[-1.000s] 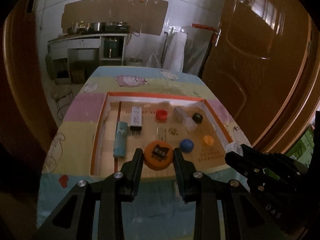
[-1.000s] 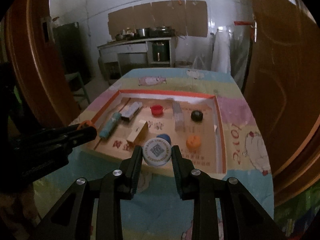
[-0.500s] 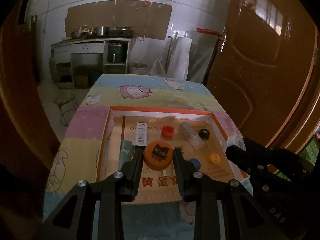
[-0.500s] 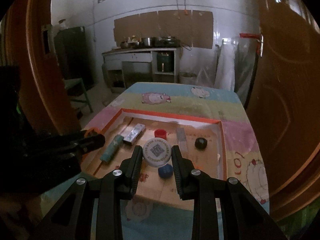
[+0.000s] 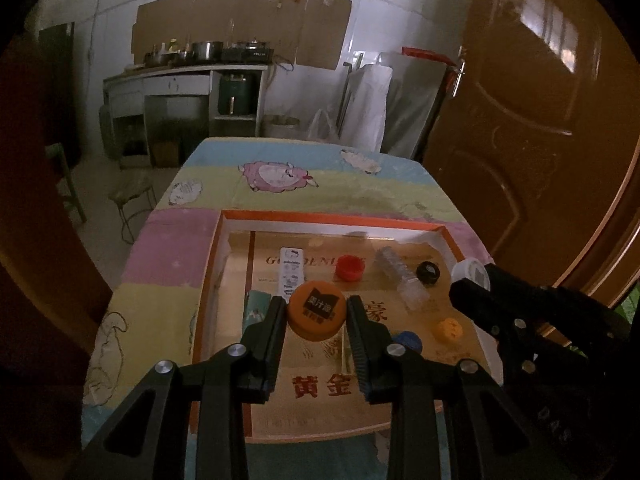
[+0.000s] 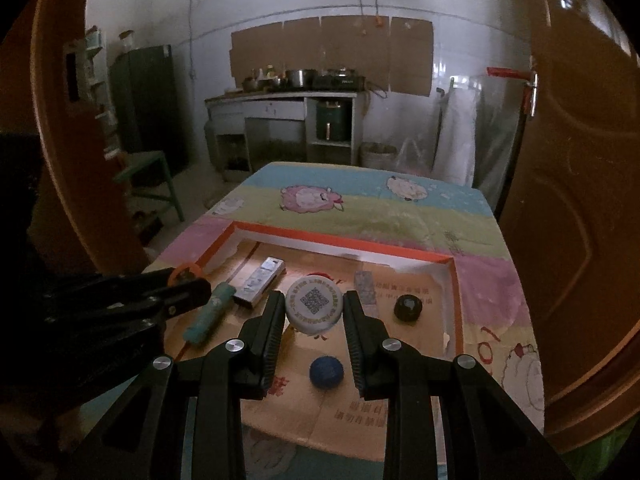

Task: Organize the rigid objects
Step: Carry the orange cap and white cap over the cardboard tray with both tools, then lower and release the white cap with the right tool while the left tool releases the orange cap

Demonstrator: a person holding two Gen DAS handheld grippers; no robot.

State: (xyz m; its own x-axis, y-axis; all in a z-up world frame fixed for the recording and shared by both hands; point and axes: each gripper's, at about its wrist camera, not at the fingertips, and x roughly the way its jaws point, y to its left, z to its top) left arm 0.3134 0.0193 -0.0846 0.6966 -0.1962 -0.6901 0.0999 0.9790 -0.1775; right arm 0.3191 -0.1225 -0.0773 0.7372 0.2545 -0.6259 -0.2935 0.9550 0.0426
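With the left gripper (image 5: 316,312) clamped on a round orange plastic cap (image 5: 317,311) and the right gripper (image 6: 314,312) on a white QR-printed cap (image 6: 314,305), mid-carry above the orange-rimmed cardboard tray (image 5: 336,222); next, probably choosing set-down spots.

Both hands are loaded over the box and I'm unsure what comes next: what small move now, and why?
Probably lower the left gripper and set its orange cap on bare cardboard in the box. Both caps are held above the box; the right gripper holds the white cap.
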